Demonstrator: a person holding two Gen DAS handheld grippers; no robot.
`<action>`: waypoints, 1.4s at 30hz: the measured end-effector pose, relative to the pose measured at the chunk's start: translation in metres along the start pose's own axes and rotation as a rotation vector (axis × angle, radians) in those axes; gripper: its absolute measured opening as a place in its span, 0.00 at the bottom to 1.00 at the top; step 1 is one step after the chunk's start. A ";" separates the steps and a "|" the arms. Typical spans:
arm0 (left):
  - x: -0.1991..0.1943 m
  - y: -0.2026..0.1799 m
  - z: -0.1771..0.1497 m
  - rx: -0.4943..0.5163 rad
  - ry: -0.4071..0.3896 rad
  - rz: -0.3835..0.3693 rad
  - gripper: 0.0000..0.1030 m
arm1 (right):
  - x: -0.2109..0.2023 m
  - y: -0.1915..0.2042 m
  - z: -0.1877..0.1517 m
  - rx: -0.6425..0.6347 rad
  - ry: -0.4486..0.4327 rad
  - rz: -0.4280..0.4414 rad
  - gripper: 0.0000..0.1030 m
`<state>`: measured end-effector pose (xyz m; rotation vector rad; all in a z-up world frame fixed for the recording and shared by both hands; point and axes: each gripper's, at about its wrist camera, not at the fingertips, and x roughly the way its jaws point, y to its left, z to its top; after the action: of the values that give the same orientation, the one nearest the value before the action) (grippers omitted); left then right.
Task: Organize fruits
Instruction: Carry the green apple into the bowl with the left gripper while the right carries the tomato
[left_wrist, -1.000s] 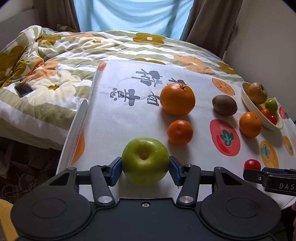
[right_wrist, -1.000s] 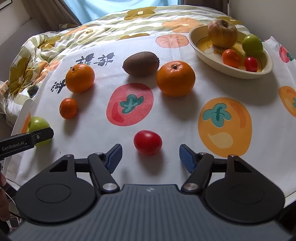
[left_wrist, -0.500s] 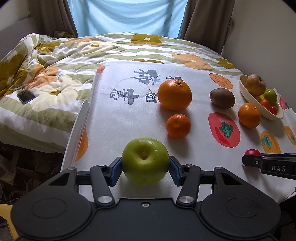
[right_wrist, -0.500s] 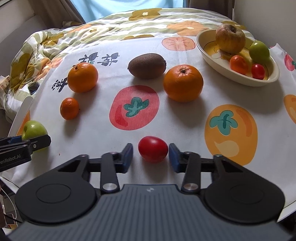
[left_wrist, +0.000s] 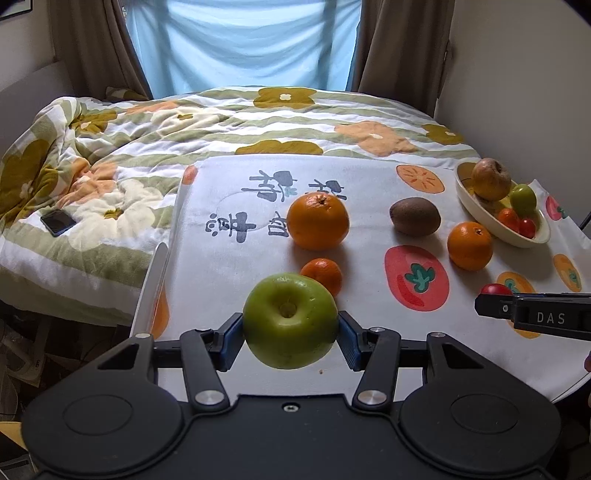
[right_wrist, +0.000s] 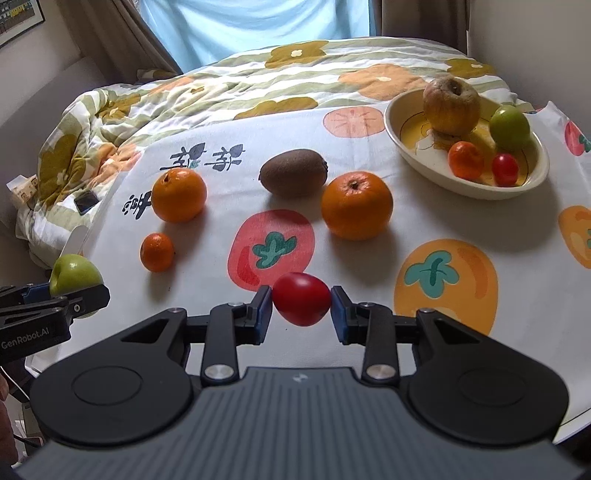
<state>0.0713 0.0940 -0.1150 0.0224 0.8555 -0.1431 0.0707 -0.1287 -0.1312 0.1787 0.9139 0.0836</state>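
Note:
My left gripper (left_wrist: 290, 341) is shut on a green apple (left_wrist: 290, 320) and holds it above the near left of the table. My right gripper (right_wrist: 301, 314) is shut on a red tomato (right_wrist: 301, 298), lifted a little off the cloth. On the cloth lie two large oranges (right_wrist: 179, 194) (right_wrist: 356, 205), a small mandarin (right_wrist: 157, 252) and a kiwi (right_wrist: 293, 172). A cream bowl (right_wrist: 413, 162) at the far right holds a brownish apple (right_wrist: 451, 104), a small green fruit, a mandarin and a cherry tomato.
The table carries a white cloth printed with fruit (right_wrist: 443, 277). A bed with a flowered quilt (left_wrist: 147, 140) lies behind and left, with a phone (left_wrist: 58, 222) on it. A wall stands at the right; the table's left edge (left_wrist: 147, 295) drops to the floor.
My right gripper closed on the red tomato and lifted it. My left gripper rose with the green apple in it, so both views look from higher up.

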 end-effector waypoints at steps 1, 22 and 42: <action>-0.002 -0.003 0.002 0.004 -0.004 -0.002 0.56 | -0.003 -0.004 0.002 0.001 -0.004 0.003 0.47; -0.004 -0.140 0.067 0.064 -0.091 -0.099 0.56 | -0.055 -0.134 0.054 0.046 -0.105 -0.055 0.47; 0.089 -0.238 0.123 0.085 -0.077 -0.060 0.56 | -0.017 -0.241 0.104 0.020 -0.098 -0.023 0.47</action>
<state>0.1892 -0.1614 -0.0925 0.0703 0.7735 -0.2354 0.1421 -0.3806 -0.1013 0.1895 0.8195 0.0440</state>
